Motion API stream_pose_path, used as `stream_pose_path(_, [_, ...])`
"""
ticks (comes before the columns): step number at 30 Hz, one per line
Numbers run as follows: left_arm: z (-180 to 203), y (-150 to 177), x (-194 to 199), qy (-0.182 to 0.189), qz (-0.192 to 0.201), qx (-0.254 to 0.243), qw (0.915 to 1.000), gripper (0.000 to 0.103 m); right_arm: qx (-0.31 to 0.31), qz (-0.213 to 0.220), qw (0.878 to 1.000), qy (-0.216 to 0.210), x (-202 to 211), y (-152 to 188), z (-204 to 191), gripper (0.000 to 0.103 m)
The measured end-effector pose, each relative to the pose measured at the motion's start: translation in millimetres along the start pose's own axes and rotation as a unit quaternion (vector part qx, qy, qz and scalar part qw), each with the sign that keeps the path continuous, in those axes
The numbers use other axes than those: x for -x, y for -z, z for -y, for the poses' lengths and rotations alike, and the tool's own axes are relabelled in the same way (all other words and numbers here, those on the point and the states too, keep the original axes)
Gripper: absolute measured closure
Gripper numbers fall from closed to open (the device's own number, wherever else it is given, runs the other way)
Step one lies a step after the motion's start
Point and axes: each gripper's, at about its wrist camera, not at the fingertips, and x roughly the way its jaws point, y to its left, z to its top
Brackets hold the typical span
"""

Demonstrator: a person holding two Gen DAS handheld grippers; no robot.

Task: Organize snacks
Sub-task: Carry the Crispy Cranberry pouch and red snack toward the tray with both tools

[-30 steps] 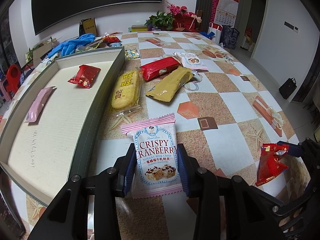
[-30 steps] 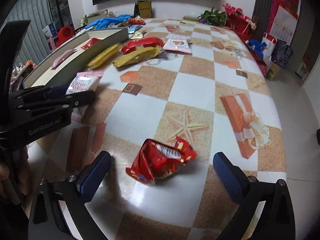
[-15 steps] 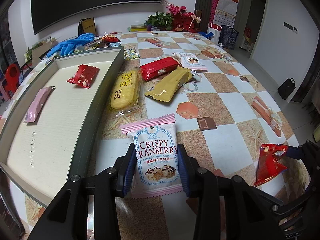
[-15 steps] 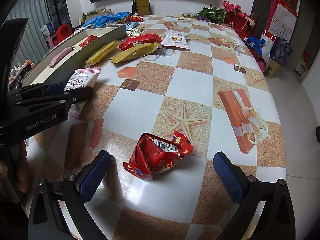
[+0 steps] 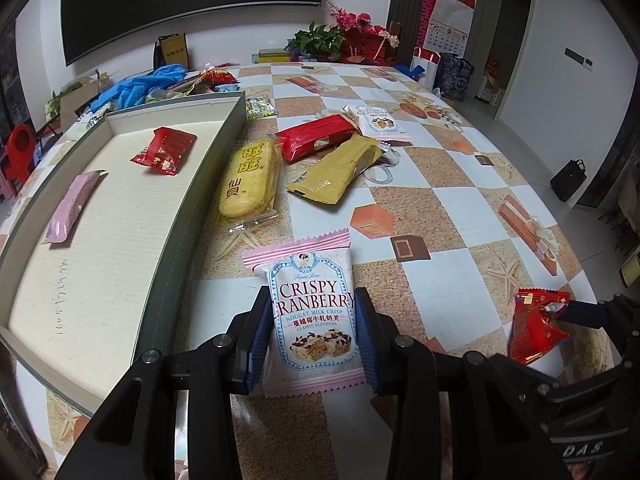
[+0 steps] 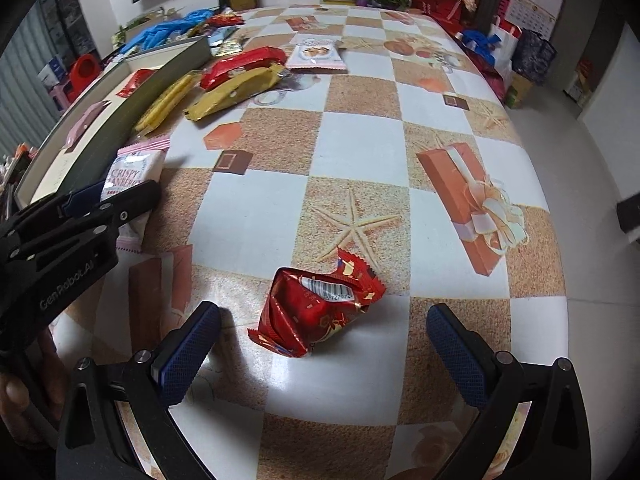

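Note:
My left gripper (image 5: 314, 340) is shut on a pink-and-white Crispy Cranberry packet (image 5: 310, 304), its blue pads pressing both sides; the same packet (image 6: 130, 172) shows at the left of the right wrist view. A crumpled red snack packet (image 6: 316, 308) lies on the tablecloth between the wide-apart fingers of my right gripper (image 6: 324, 352), which stands open and does not touch it. From the left wrist view that red packet (image 5: 536, 326) sits at the far right. A long grey tray (image 5: 188, 200) on the left holds a red packet (image 5: 164, 150) and a pink bar (image 5: 72, 206).
Beside the tray lie a yellow rice-cracker pack (image 5: 248, 178), a red pack (image 5: 316, 142), a mustard pack (image 5: 340, 168) and another white-pink packet (image 5: 376, 120). Blue gloves (image 5: 140, 86) and clutter sit at the far end. The table edge (image 6: 560, 216) drops off to the right.
The right wrist view has rolled and tilted slightly, so the red crumpled packet now sits a little further in between its open fingers. The left gripper and its packet have not moved.

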Motion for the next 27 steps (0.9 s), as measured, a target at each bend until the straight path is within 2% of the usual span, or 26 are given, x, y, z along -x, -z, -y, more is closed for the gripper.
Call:
stream_pose_path(4, [-1.2, -0.1, 0.4, -0.001, 0.000, -0.001, 1.0000, 0.061, -0.052, -0.022, 0.998, 0.021, -2.3, -5.9, 5.1, 0.000])
stream_pose_path(9, [2.0, 1.3, 0.7, -0.001, 0.000, -0.002, 1.0000, 0.061, -0.071, -0.068, 0.995, 0.029, -7.7, -17.5, 7.2, 0.000])
stream_pose_path(13, [4.8, 2.8, 2.1, 0.004, -0.001, -0.005, 1.0000, 0.061, -0.068, -0.053, 0.996, 0.029, -5.8, -14.8, 6.6, 0.000])
stream_pose_path(14, [8.4, 2.9, 1.3, 0.003, -0.002, -0.007, 1.0000, 0.061, -0.063, -0.039, 0.997, 0.030, -3.1, -11.5, 5.3, 0.003])
stream_pose_path(16, [13.0, 2.9, 0.6, 0.002, -0.004, -0.016, 0.9999, 0.061, -0.043, -0.011, 0.999, 0.027, 6.0, -6.7, -0.2, 0.026])
stream_pose_path(18, [15.8, 2.6, -0.1, -0.001, -0.006, -0.022, 0.9998, 0.061, -0.028, -0.004, 0.999, 0.022, 12.3, -5.3, -4.8, 0.068])
stream_pose_path(27, [18.5, 6.4, 7.2, -0.008, -0.029, -0.029, 0.9991, 0.062, -0.052, 0.009, 0.998, -0.040, 22.3, 4.9, 3.4, 0.069])
